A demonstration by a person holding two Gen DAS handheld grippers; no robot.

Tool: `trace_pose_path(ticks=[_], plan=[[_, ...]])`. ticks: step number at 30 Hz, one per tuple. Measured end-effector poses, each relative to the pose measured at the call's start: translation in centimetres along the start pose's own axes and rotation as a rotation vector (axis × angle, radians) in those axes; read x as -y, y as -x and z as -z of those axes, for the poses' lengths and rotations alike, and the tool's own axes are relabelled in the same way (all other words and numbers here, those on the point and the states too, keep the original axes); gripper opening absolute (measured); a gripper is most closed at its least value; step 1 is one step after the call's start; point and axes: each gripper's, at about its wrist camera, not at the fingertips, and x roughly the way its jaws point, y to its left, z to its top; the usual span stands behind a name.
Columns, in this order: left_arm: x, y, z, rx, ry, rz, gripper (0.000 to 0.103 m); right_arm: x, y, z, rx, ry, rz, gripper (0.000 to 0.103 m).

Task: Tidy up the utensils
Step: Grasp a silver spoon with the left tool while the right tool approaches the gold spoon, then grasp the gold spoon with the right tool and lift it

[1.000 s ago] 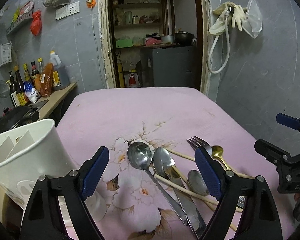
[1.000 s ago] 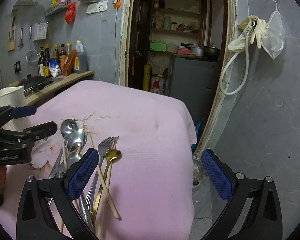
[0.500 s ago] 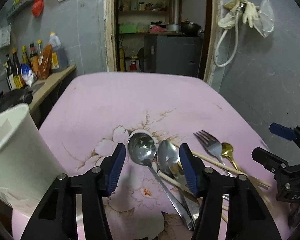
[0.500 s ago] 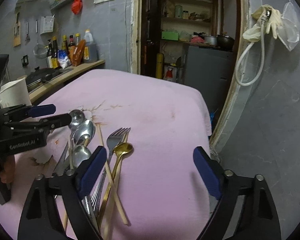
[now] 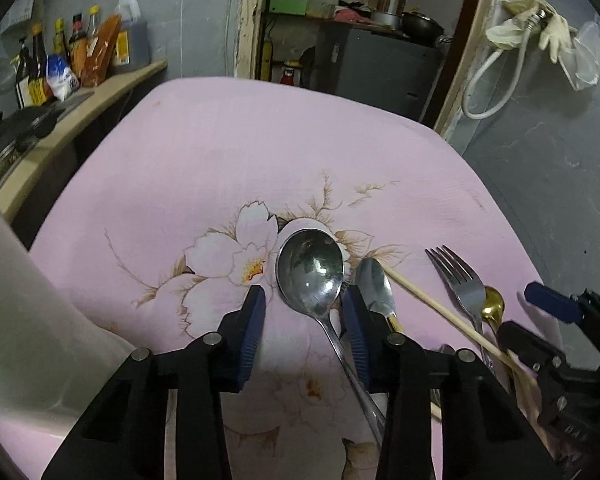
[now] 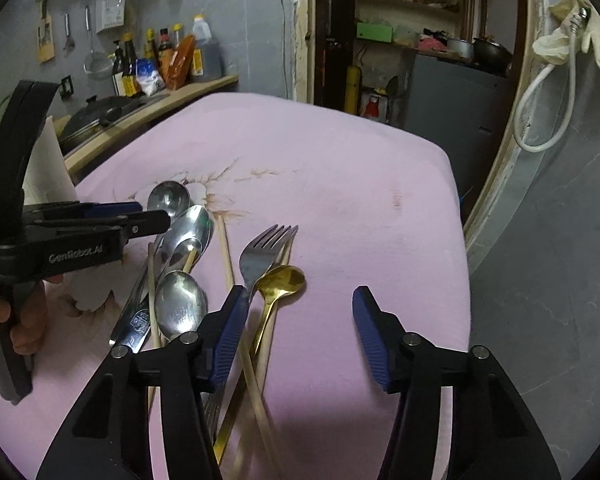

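In the left wrist view the left tongs (image 5: pixel 302 330) are sitting low at bottom centre, released, their blue pads straddling the neck of the large round-bowled steel spoon (image 5: pixel 310 270) that is lying on the pink flowered cloth of the counter (image 5: pixel 228 152). The handle is running down toward the right pad rather than through the middle of the gap, so a squeeze from here is likely pushing it sideways instead of pinching it. The right pad is also lying over the smaller oval steel spoon (image 5: pixel 374 286) just beside it, and a closing stroke may be catching both, or flicking the second one away. The pale wooden chopstick (image 5: pixel 432 304) is crossing to the right of them and could be getting dragged along. The white plastic utensil holder (image 5: pixel 24 312) is filling the lower left edge, near the tongs; a lifted spoon swinging left may be knocking its wall.

In the right wrist view the right tongs (image 6: pixel 298 328) are standing released at bottom centre, holding nothing. Their left pad is touching or just over the handle of the steel fork (image 6: pixel 266 250), while the gold-coloured spoon (image 6: pixel 282 280) is lying inside the gap, its handle crossing a chopstick. Closing here may be gripping the gold spoon only by its edge, or tangling it with the fork. The pile is lying toward the counter's near side, so anything nudged may be sliding off the cloth
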Motion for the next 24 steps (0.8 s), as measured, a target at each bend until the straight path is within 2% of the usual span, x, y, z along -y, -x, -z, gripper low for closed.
trace_pose_path(ticks=[5, 12, 14, 17, 24], plan=[[-0.8, -0.3, -0.4, -0.009, 0.049, 0.018, 0.023, -0.5, -0.5, -0.2, -0.023, 0.021, -0.008, 0.047], [-0.7, -0.6, -1.0, -0.012, 0.084, 0.033, 0.017, -0.7, -1.1, -0.6, -0.039, 0.03, -0.016, 0.043], [-0.7, -0.6, -1.1, -0.005, 0.09, 0.045, 0.011, -0.6, -1.3, -0.8, -0.04, 0.022, -0.021, 0.041], [-0.7, -0.7, -1.2, -0.003, 0.093, 0.068, 0.004, -0.4, -1.5, -0.8, -0.046, 0.011, -0.028, 0.031], [-0.4, -0.4, -1.1, 0.012, 0.091, 0.125, 0.001, -0.6, -1.4, -0.8, -0.039, 0.013, -0.03, 0.024]])
